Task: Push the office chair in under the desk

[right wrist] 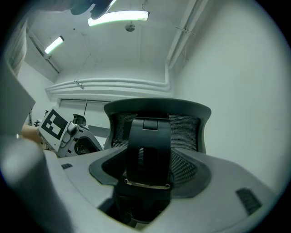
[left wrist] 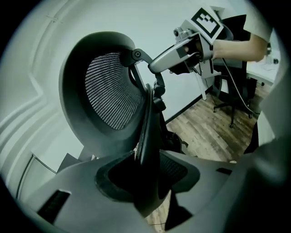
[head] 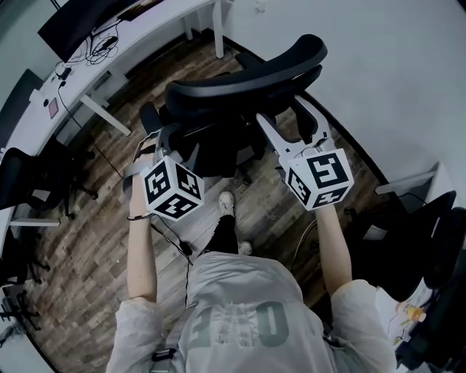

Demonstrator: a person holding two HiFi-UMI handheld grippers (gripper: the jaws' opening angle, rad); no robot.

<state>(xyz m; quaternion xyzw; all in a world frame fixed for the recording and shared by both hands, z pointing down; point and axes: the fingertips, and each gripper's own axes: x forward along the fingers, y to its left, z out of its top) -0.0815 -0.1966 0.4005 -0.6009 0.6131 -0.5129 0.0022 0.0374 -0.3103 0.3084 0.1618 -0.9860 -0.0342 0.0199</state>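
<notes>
A black office chair (head: 240, 76) stands in front of me on the wooden floor, its back and mesh headrest (left wrist: 109, 88) towards me. The white desk (head: 138, 44) runs along the upper left, apart from the chair. My left gripper (head: 169, 138) is shut on the left edge of the backrest (left wrist: 148, 136), which runs between its jaws (left wrist: 148, 177). My right gripper (head: 287, 115) is shut on the black headrest bracket (right wrist: 148, 145), which fills the gap between its jaws (right wrist: 145, 182). One of its fingers (left wrist: 168, 57) shows against the bracket in the left gripper view.
A dark monitor (head: 80, 22) and cables lie on the desk, whose white leg (head: 105, 113) stands left of the chair. Other black chairs stand at the left (head: 29, 178) and right (head: 429, 233). A white wall (head: 386, 65) lies close behind the chair. My foot (head: 227, 202) is near its base.
</notes>
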